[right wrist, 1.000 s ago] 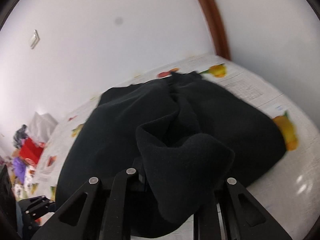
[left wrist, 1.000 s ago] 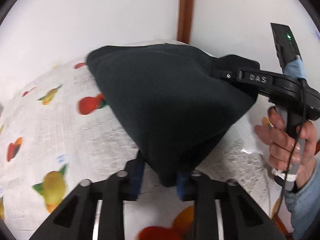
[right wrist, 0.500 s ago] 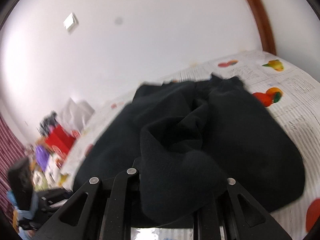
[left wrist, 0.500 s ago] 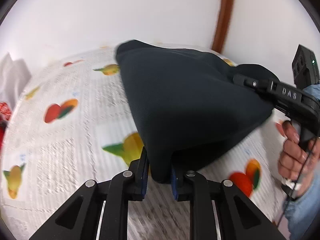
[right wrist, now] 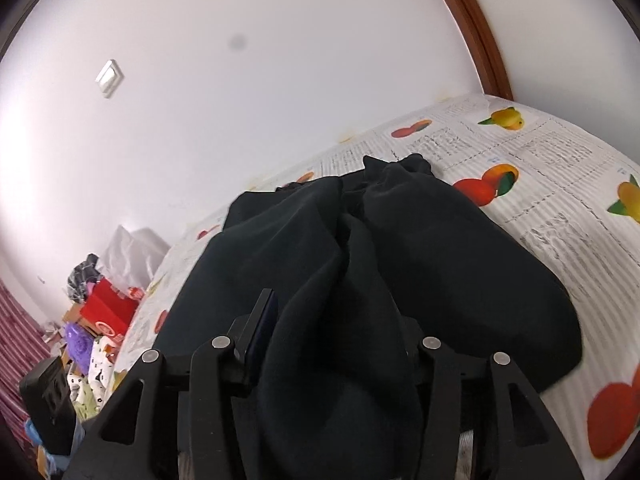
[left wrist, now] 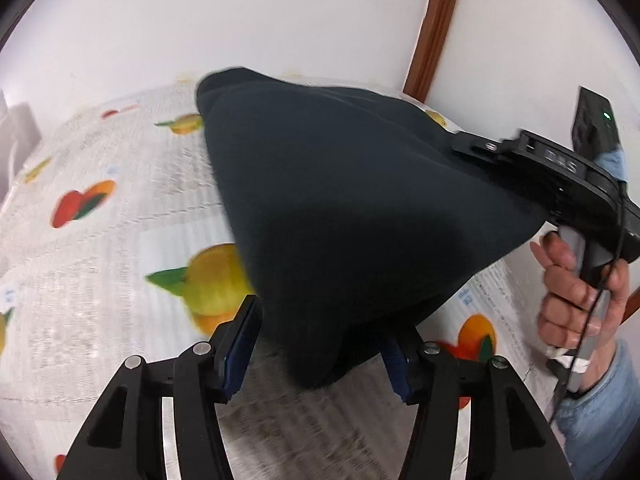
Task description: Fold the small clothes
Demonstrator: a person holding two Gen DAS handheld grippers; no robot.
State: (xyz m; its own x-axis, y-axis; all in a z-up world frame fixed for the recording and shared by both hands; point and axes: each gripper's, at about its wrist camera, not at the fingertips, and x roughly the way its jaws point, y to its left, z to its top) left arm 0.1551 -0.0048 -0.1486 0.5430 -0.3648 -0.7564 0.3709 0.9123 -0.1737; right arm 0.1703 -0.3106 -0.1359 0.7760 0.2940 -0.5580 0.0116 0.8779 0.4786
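Presently, the left gripper point(left wrist: 320, 344) stands with its jaws spread wide. A drooping corner of the dark garment point(left wrist: 352, 216) hangs between the blue pads point(left wrist: 240, 344); the cloth lies close to both pads, but no pinch is evident, and contact cannot be confirmed through the motion blur.

In the left wrist view, the garment fills the centre of the frame and rises from the fruit-print tablecloth point(left wrist: 100, 248) toward 1 o'clock. There its upper edge meets the black body of the right gripper point(left wrist: 472, 148); from this side its jaws cannot be seen. The right hand point(left wrist: 580, 300) grasps that tool's handle at 3 o'clock, with a light blue sleeve point(left wrist: 600, 408) below it.

In the right wrist view, the right gripper point(right wrist: 336, 344) also has its jaws set well apart. A thick fold of the garment point(right wrist: 400, 264) is draped over and between the fingers point(right wrist: 260, 324), covering the right-hand one; whether the cloth is pinched or merely resting cannot be told. The rest of the garment lies bunched on the tablecloth point(right wrist: 560, 184), extending toward 12 o'clock.

White wall point(right wrist: 280, 60) backs the table, with a light switch point(right wrist: 109, 78) at 10 o'clock and brown wooden trim point(right wrist: 476, 28) at 1 o'clock. A clutter of coloured items point(right wrist: 96, 320) sits at 8 o'clock beyond the table's far end.
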